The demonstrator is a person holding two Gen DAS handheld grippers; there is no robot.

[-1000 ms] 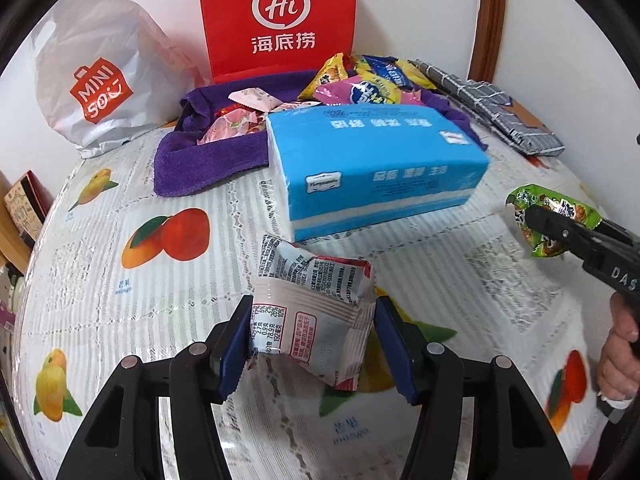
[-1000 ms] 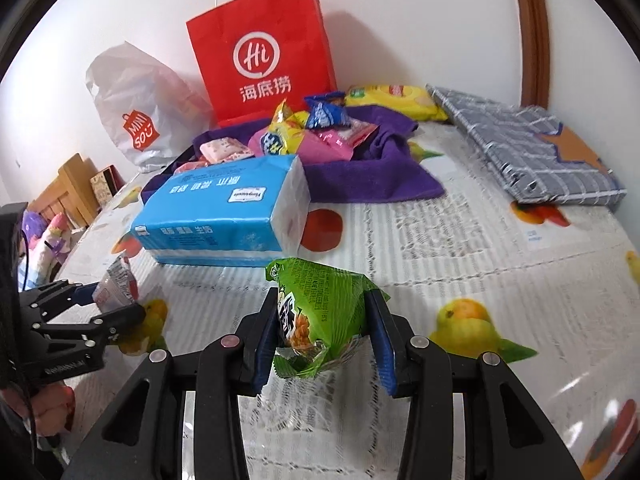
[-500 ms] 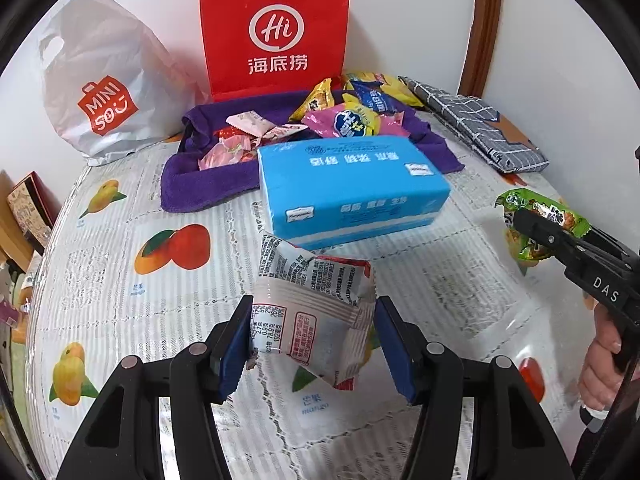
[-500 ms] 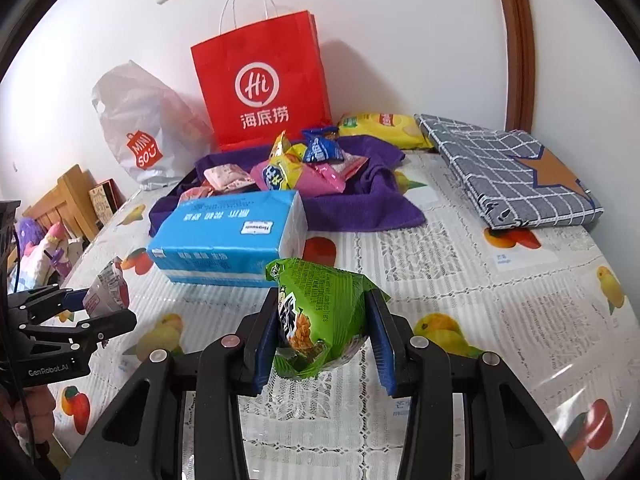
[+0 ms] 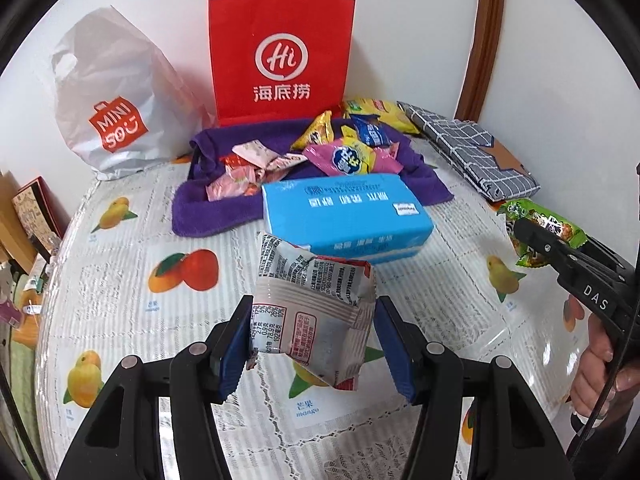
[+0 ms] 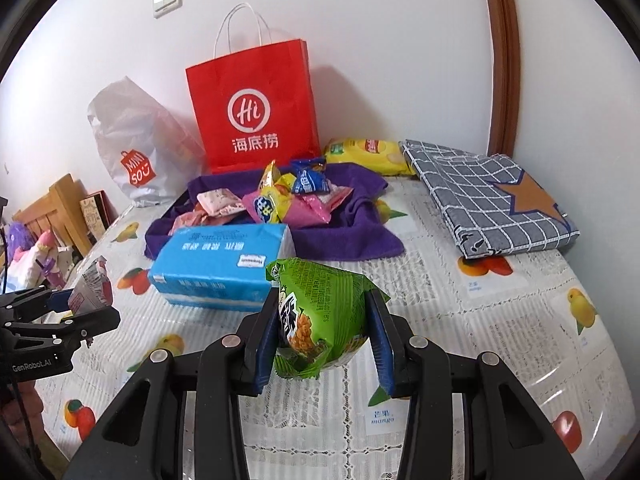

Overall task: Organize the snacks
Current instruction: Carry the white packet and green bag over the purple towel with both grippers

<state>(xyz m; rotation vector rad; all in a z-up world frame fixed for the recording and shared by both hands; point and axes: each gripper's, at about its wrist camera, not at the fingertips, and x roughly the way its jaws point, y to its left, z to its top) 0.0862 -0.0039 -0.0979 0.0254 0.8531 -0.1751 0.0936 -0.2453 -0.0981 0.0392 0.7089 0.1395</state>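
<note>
Both grippers had lifted higher off the table (image 5: 120,280): left gripper (image 5: 312,336) clamping the silver packet (image 5: 316,316), right gripper (image 6: 324,332) pinching the green packet (image 6: 320,312), presumably bound for sorting.

"Hi" and "海底捞" are printed in white on the red bag (image 5: 281,56). "MINISO" is read on the white bag (image 5: 112,96). "DAS" is marked on the right gripper (image 5: 538,240), and "GenRobot.AI" on the left gripper (image 6: 86,300). "芒果 mango" is printed on the tablecloth (image 5: 308,408). Print on the silver packet (image 5: 312,312) and blue tissue pack (image 5: 344,212) is not legible.
</note>
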